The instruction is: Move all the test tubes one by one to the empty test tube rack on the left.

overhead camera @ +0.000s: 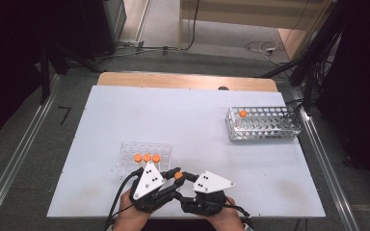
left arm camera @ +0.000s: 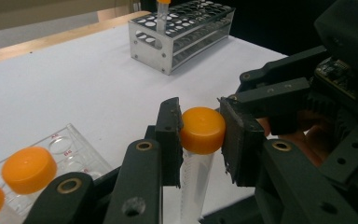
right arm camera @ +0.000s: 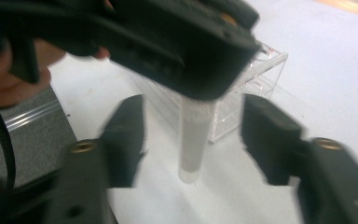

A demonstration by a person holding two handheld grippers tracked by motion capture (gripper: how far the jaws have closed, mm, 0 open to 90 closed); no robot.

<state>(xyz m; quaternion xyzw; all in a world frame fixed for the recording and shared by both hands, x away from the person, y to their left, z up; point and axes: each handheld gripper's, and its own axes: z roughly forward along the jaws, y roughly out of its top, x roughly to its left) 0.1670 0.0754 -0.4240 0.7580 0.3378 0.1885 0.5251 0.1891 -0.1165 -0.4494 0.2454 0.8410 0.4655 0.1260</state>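
In the high view both tools meet at the near edge of the white counter (overhead camera: 188, 120), an orange-capped tube (overhead camera: 178, 175) between them, just in front of the clear rack (overhead camera: 144, 147). In the left gripper view the left tool (left arm camera: 200, 133) is clamped on the tube's orange cap (left arm camera: 203, 129), the metal rack (left arm camera: 182, 32) far behind. In the right gripper view the right tool (right arm camera: 193, 135) stands wide apart either side of the tube's clear body (right arm camera: 193, 140), not touching it.

A white desk (overhead camera: 183, 115) with a bare wooden strip along its far edge carries 2 racks well apart: a clear plastic rack (overhead camera: 144, 155) near the front holding 3 orange-capped tubes, and a perforated metal rack (overhead camera: 264, 124) at the far right holding 1.
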